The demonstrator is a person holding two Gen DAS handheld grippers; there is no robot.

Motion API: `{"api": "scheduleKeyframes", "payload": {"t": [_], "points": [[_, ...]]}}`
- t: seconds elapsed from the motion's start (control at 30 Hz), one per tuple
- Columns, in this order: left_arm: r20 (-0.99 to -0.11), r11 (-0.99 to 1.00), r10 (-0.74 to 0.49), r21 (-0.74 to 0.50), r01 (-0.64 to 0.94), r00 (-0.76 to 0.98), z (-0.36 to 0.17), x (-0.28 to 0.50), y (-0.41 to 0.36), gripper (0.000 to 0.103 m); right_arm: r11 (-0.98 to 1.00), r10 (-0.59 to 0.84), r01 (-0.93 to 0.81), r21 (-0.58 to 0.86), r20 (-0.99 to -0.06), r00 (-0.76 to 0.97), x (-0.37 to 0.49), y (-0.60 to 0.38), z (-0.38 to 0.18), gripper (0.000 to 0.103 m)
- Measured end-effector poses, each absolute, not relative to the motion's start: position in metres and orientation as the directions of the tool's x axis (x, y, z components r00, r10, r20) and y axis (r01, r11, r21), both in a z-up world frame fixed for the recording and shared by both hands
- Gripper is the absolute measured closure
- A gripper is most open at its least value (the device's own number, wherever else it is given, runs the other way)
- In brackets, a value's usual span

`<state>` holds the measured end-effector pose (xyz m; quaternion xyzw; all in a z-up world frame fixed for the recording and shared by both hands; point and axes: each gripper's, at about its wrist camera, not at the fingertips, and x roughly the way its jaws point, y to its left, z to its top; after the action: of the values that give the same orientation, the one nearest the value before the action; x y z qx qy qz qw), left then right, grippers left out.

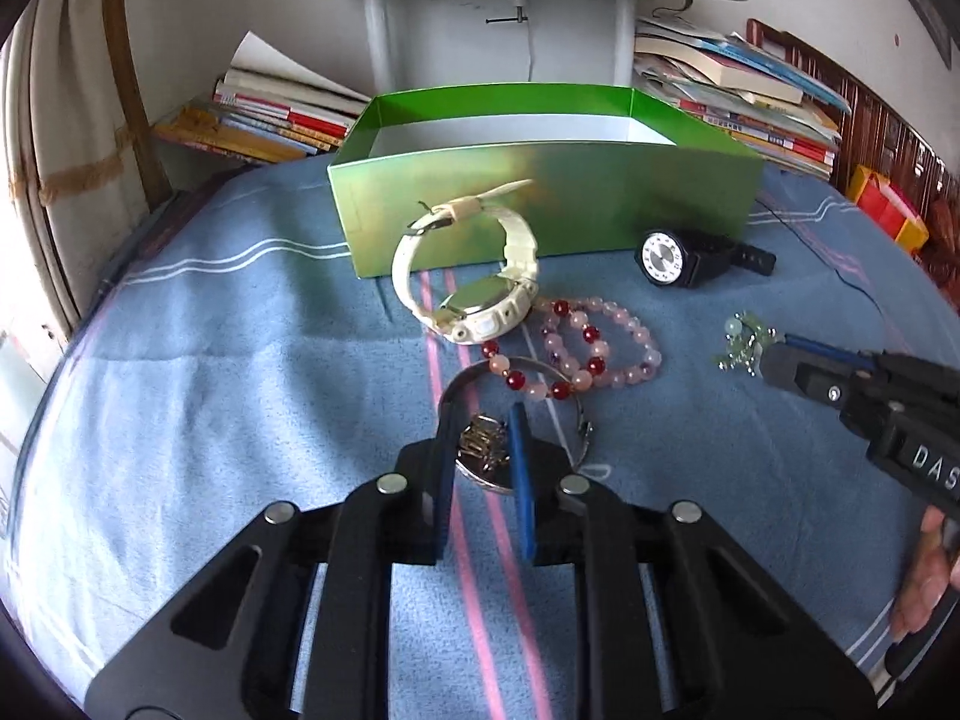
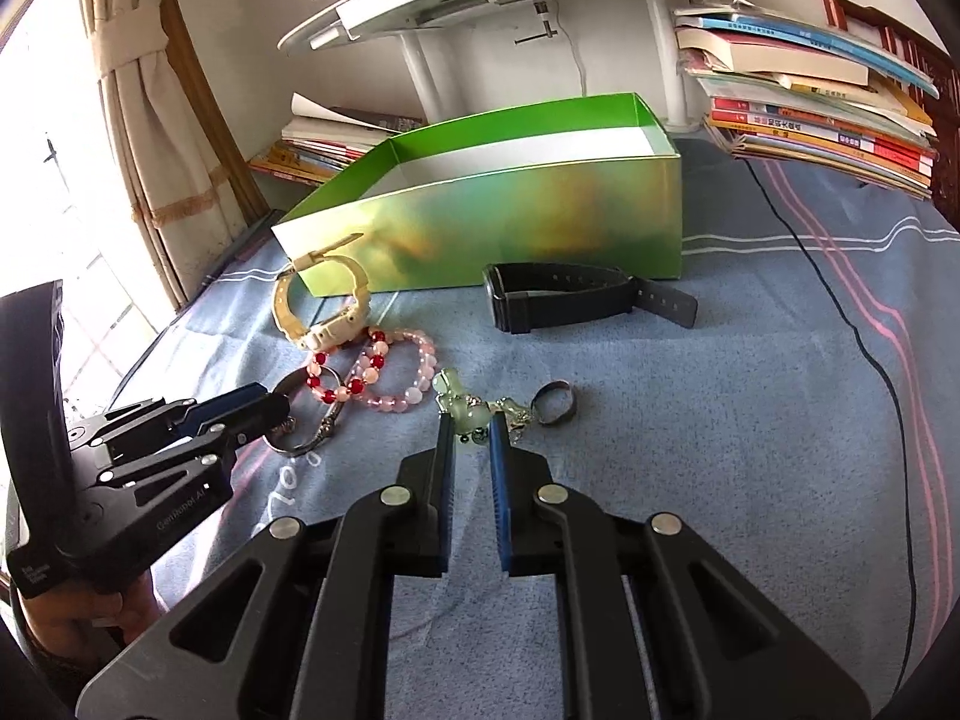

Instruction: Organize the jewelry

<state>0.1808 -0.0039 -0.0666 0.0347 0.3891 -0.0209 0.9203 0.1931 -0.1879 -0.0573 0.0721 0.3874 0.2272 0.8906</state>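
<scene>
Left wrist view looks steeply down on the left gripper [image 1: 483, 420], its 2 fingers drawn close around a small gold-coloured trinket [image 1: 480, 443] lying inside a metal bangle [image 1: 516, 420] on the blue striped cloth [image 1: 240, 360]. Right of it, the right gripper [image 2: 471, 420], tilted down likewise, pinches a pale green bead charm [image 2: 465, 411] nearly shut. Beaded bracelets [image 1: 576, 348], a white watch [image 1: 474, 294], a black watch [image 1: 690, 258] and a dark ring [image 2: 555, 402] lie before the open green box [image 1: 540, 210].
</scene>
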Motion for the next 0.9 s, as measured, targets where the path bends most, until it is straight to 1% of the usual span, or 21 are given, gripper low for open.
{"api": "scheduleKeyframes", "payload": {"t": [0.27, 0.47, 0.63, 0.7, 0.8, 0.9], "points": [[-0.689, 0.997, -0.029, 0.03, 0.069, 0.724, -0.062, 0.165, -0.003, 0.086, 0.869, 0.494, -0.352, 0.346, -0.632, 0.597, 0.193, -0.193, -0.056, 0.092], [-0.625, 0.998, -0.056, -0.007, 0.066, 0.779, -0.04, 0.149, 0.004, 0.087, 0.862, 0.507, -0.363, 0.355, -0.622, 0.596, 0.191, -0.193, -0.056, 0.092], [-0.573, 0.997, -0.08, -0.046, 0.065, 0.815, -0.016, 0.13, 0.011, 0.087, 0.868, 0.496, -0.366, 0.335, -0.594, 0.633, 0.184, -0.195, -0.051, 0.092], [-0.561, 0.997, -0.083, -0.047, 0.068, 0.824, -0.008, 0.122, 0.011, 0.087, 0.874, 0.484, -0.375, 0.307, -0.596, 0.641, 0.175, -0.192, -0.048, 0.092], [-0.55, 0.997, -0.083, -0.05, 0.066, 0.831, -0.002, 0.105, 0.011, 0.087, 0.865, 0.501, -0.394, 0.31, -0.581, 0.642, 0.155, -0.191, -0.041, 0.092], [-0.552, 0.995, -0.093, -0.073, 0.064, 0.829, -0.004, 0.093, 0.013, 0.087, 0.865, 0.5, -0.408, 0.291, -0.549, 0.67, 0.128, -0.191, -0.026, 0.092]]}}
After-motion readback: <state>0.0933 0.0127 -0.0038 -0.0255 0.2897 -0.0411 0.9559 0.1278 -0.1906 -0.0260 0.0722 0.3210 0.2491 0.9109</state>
